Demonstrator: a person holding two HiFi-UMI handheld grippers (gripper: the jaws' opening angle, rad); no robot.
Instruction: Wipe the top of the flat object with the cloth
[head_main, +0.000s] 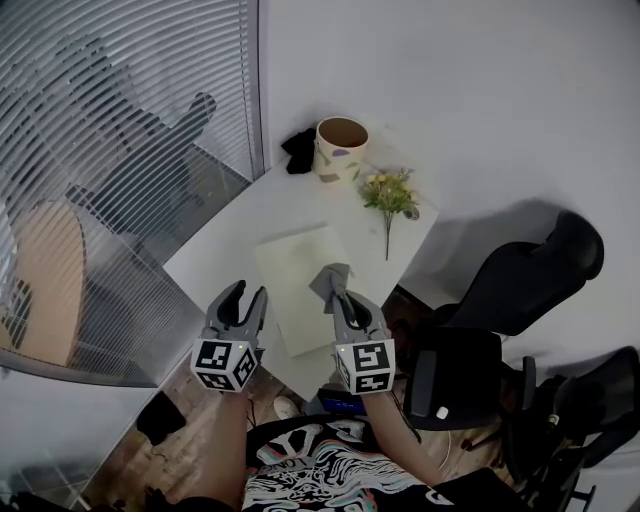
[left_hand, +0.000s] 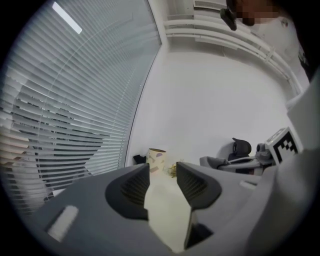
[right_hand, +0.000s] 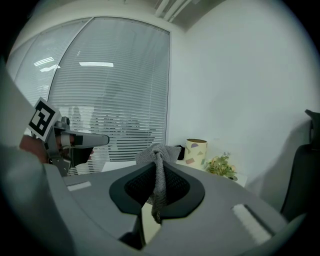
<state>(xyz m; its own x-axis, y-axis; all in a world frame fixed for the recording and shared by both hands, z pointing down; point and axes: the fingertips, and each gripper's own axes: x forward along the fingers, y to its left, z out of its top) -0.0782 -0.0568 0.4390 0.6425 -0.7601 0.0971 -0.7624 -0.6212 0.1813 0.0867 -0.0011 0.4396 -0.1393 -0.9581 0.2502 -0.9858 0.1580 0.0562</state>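
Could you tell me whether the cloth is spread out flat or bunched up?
Bunched up: the cloth is gathered into a wad, pinched by the shut right gripper over the board.

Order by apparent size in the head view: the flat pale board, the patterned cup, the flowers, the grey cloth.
1. flat pale board, clearly largest.
2. patterned cup and flowers: about alike, so unranked.
3. grey cloth, smallest, bunched in the right gripper.
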